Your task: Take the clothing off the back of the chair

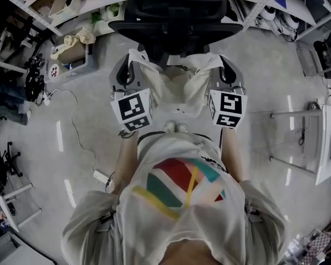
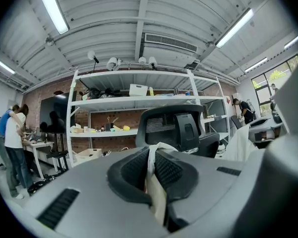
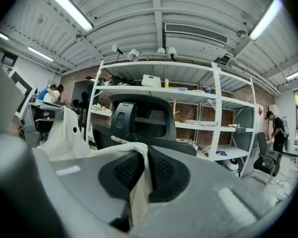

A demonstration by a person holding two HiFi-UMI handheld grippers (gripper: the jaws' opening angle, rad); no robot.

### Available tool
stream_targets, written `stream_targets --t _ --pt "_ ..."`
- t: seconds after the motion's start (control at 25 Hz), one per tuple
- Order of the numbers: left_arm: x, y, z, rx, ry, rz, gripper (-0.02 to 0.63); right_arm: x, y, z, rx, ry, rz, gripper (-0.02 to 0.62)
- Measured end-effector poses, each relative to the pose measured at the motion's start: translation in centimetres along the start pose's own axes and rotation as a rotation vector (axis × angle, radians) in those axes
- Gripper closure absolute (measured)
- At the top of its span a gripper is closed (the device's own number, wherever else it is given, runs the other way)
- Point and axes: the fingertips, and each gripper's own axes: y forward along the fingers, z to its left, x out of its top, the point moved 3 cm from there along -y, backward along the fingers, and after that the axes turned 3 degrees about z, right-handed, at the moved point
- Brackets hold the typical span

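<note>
A cream garment (image 1: 182,87) is seen stretched between 2 hand-held grippers, just in front of a black office chair (image 1: 176,15). The left tongs (image 1: 133,59) and the right tongs (image 1: 220,59) are each clamped fully down on an upper corner of the cloth. In the left gripper view a fold of the garment (image 2: 156,192) is pinched between the dark ribbed pads of the left tongs (image 2: 153,170). The right gripper view shows the same grip by the right tongs (image 3: 139,170) on the cloth (image 3: 138,192).

From the head view the tips of both tongs are largely covered by fabric and by the marker cubes. The garment's lower edge is cut off by the person's torso. Whether its top edge touches the chair's back cannot be told.

Beyond the tongs, the chair (image 2: 176,128) stands before white shelving (image 2: 134,103). Open floor (image 1: 265,76) lies on either side, crossed at the left by a loose cable (image 1: 80,131) and bounded at the right by a white counter (image 1: 328,142).
</note>
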Motion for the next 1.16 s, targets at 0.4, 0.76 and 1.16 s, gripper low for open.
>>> stream_targets --t 0.4,0.76,1.16 --pt "-0.59 -0.32 -0.90 -0.019 0.018 0.005 0.588 -0.67 -0.20 0.63 0.005 0.016 0.019 0.586" --pt "-0.75 -0.34 -0.67 -0.008 0.016 0.010 0.588 -0.50 -0.45 0.27 -0.004 0.019 0.012 0.586" --pt "-0.48 -0.37 -0.77 -0.001 0.019 0.000 0.588 -0.63 -0.58 -0.06 -0.011 0.018 0.018 0.586"
